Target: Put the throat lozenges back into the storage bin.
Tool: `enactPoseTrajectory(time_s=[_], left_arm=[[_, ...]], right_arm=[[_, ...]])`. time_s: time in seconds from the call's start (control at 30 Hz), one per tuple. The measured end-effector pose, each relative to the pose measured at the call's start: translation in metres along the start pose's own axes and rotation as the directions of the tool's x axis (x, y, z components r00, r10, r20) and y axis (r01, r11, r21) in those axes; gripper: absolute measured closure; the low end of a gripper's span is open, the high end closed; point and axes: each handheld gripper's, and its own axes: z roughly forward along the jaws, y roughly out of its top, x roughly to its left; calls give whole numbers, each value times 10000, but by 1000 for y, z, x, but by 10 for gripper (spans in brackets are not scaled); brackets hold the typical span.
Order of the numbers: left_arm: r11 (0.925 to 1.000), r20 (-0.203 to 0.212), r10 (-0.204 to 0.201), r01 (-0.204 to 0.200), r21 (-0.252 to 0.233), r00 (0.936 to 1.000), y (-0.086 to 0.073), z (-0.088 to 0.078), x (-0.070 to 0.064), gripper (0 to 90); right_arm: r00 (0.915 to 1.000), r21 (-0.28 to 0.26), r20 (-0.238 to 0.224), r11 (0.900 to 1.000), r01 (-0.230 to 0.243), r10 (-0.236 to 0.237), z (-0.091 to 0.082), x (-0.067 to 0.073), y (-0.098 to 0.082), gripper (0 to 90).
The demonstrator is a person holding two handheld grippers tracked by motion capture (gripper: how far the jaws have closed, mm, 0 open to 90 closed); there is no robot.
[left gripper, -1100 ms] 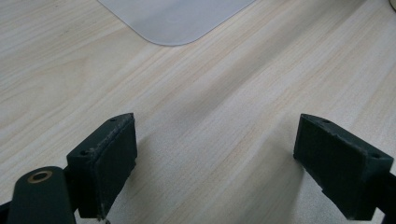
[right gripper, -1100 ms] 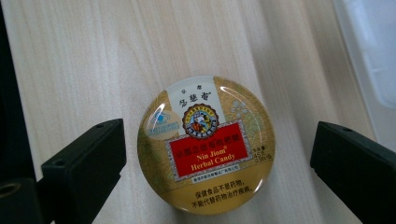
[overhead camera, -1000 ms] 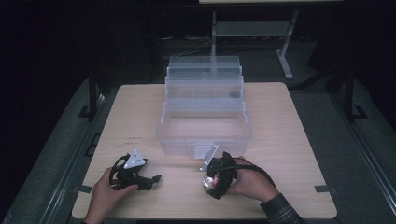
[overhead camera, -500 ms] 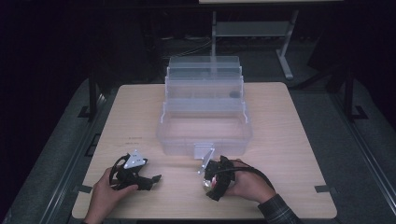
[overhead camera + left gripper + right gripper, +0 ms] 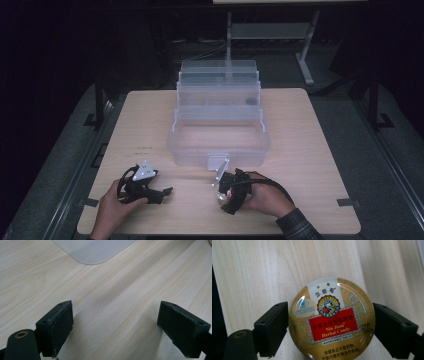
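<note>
The table (image 5: 310, 130) is wide and made of pale wood, and a big clear box (image 5: 218, 135) stands open in the middle of it, with its trays stepped up toward the back. The front tray looks bare, so that seems the likely place for the tin to go. The left gripper (image 5: 115, 325) rests near the front edge with its jaws wide apart and nothing between them, just wood. The right gripper (image 5: 330, 327) sits just in front of the box, and its jaws have just been closing on a small round gold tin (image 5: 332, 320) with a red label, which lies flat on the table. The two pads now press on the tin's sides, one on each side. To do this step well, I think the squeeze should be firm, because a round smooth tin can slip out. Then lift it straight up, keep it flat, and clear the front wall of the box before moving over it.
</note>
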Motion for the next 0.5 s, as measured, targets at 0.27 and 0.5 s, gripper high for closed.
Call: enactPoseTrajectory(time_s=[0.27, 0.5], left_arm=[[10000, -3, -1, 1, -2, 10000, 0, 0, 0, 124], [10000, -1, -1, 1, -2, 10000, 0, 0, 0, 124]], right_arm=[[10000, -1, 5, 10000, -23, 23, -1, 0, 0, 192], [10000, 40, -78, 10000, -15, 15, -1, 0, 0, 196]])
